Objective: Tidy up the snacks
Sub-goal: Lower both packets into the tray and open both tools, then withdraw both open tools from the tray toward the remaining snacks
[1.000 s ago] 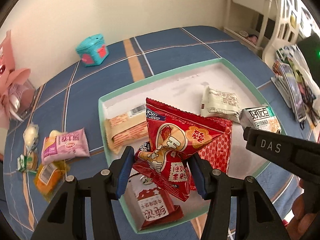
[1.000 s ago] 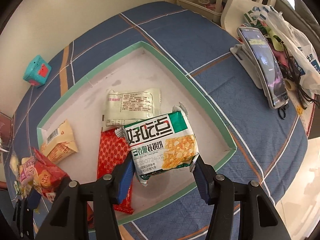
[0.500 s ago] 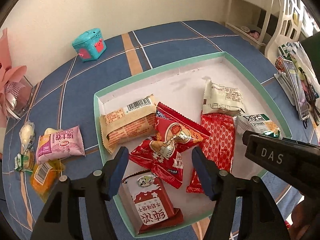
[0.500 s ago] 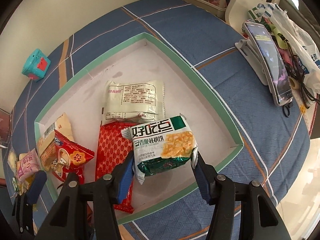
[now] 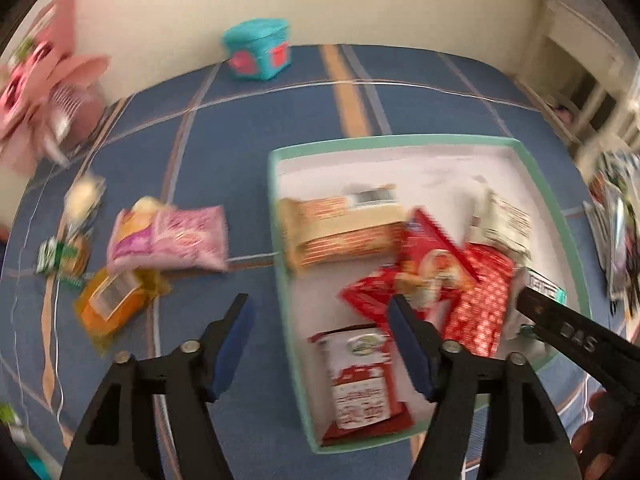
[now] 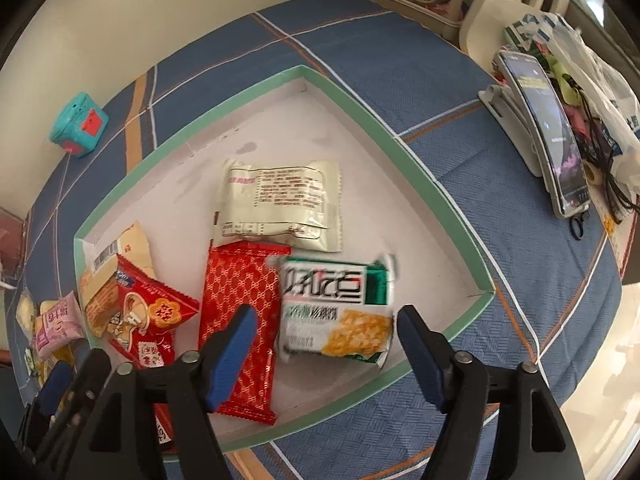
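The green-rimmed white tray (image 6: 352, 96) holds several snack packets. A green-and-white cracker packet (image 6: 336, 312) lies blurred in its front corner, between the opening jaws of my right gripper (image 6: 326, 320); the pads stand clear of it. Beside it lie a red patterned packet (image 6: 240, 312), a cream packet (image 6: 280, 200) and a red cartoon bag (image 6: 148, 320). In the blurred left wrist view, my left gripper (image 5: 320, 320) straddles the tray's left rim (image 5: 280, 240), its jaws opening with nothing held. A pink packet (image 5: 180, 240) and an orange packet (image 5: 112, 304) lie on the blue cloth to the left.
A teal box (image 5: 260, 48) stands at the back by the wall. Pink decorations (image 5: 40, 92) sit at the far left. A phone on a stand (image 6: 548, 132), cables and plastic bags (image 6: 600, 80) crowd the right edge. A wafer pack (image 5: 340, 228) and a red-white box (image 5: 360, 380) lie in the tray.
My left gripper let go of the red cartoon bag, which now lies in the tray, and swung left over the rim. My right gripper opened and the cracker packet dropped into the tray.
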### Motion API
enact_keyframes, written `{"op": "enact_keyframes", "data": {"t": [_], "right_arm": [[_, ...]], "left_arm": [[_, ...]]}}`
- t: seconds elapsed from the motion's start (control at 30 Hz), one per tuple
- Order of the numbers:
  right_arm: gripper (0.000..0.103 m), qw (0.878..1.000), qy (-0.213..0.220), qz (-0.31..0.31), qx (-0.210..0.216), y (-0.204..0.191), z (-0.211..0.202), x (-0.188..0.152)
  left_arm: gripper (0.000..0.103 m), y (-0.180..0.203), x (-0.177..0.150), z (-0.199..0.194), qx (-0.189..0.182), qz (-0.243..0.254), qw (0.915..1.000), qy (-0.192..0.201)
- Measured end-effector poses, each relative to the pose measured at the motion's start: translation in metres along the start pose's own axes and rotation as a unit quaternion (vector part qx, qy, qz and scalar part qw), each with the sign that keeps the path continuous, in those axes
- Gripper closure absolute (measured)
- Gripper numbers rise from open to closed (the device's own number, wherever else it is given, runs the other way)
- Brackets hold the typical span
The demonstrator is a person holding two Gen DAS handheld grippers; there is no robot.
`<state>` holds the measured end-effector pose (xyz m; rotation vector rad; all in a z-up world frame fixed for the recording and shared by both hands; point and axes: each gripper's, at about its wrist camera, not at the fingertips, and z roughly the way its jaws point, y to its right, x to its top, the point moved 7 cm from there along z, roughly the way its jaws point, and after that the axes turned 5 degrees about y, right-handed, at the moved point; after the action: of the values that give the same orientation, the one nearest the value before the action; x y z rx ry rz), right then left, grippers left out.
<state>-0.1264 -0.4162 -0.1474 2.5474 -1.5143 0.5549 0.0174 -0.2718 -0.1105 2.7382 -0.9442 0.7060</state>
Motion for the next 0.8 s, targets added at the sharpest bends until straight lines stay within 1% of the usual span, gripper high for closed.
{"op": "enact_keyframes", "data": {"t": [0.1,0.27,0.43,0.6,0.63,0.67,0.7,0.8], "right_arm": [[0.020,1.000,0.008,-0.013,-0.002,-0.006,-0.003,0.000],[0.008,0.999,0.025,-0.036,0.001,-0.017,-0.012,0.002],[0.008,0.998,0.037,-0.057,0.002,-0.027,-0.024,0.000],[0.008,0.996,0.043,-0.077,0.008,-0.039,-0.030,-0.003],[0.007,0.996,0.043,-0.080,0.009,-0.041,-0.030,-0.004],[0.004,0.996,0.043,-0.083,0.010,-0.043,-0.030,-0.005],[0.000,0.995,0.044,-0.085,0.011,-0.045,-0.030,-0.007],[0.000,0.995,0.048,-0.092,0.010,-0.050,-0.031,-0.010]], "left_arm": [[0.026,-0.020,0.000,0.001,0.008,-0.034,0.9994,-0.005],[0.025,-0.049,-0.001,0.001,0.023,-0.085,0.9961,-0.007],[0.025,-0.072,-0.003,-0.003,0.023,-0.131,0.9911,-0.003],[0.024,-0.088,-0.002,-0.010,0.019,-0.158,0.9873,0.004],[0.023,-0.092,-0.003,-0.010,0.020,-0.163,0.9864,0.005],[0.011,-0.095,-0.004,-0.011,0.024,-0.167,0.9856,0.005],[0.004,-0.099,-0.004,-0.011,0.029,-0.172,0.9846,0.007],[0.003,-0.112,-0.006,-0.010,0.037,-0.189,0.9812,0.007]]}}
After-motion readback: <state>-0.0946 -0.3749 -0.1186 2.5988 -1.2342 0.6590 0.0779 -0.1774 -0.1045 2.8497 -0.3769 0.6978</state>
